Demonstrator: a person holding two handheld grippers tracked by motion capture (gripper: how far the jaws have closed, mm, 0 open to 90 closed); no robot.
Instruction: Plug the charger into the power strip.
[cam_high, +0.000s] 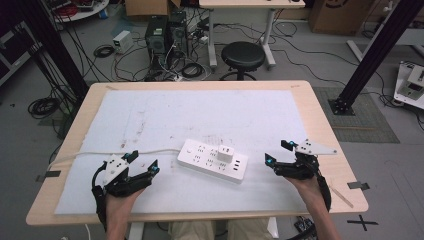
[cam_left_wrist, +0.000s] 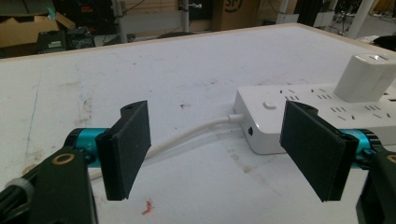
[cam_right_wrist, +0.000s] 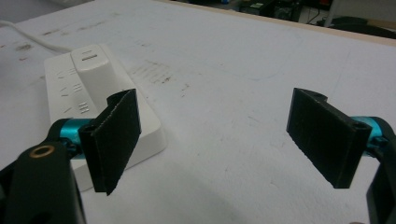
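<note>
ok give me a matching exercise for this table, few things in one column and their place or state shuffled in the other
Things:
1. power strip
2. white adapter
3. left gripper
4. white cable

Places or states:
A. plugged into the strip's top
B. jaws open, empty, beside the strip's cable end
C. lying flat on the white mat
D. running from the strip's end off the table's left edge

Pairs: 1-C, 2-A, 3-B, 4-D

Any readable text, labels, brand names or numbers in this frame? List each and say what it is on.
No text can be read with confidence.
Cardboard box behind the table: large dark letters, cut off at the frame edge, unreadable.
Power strip: bears socket slots and a button, no legible print.
White adapter plugged into it: no legible marking.
Black X taped on the floor: a mark, not a word.
</note>
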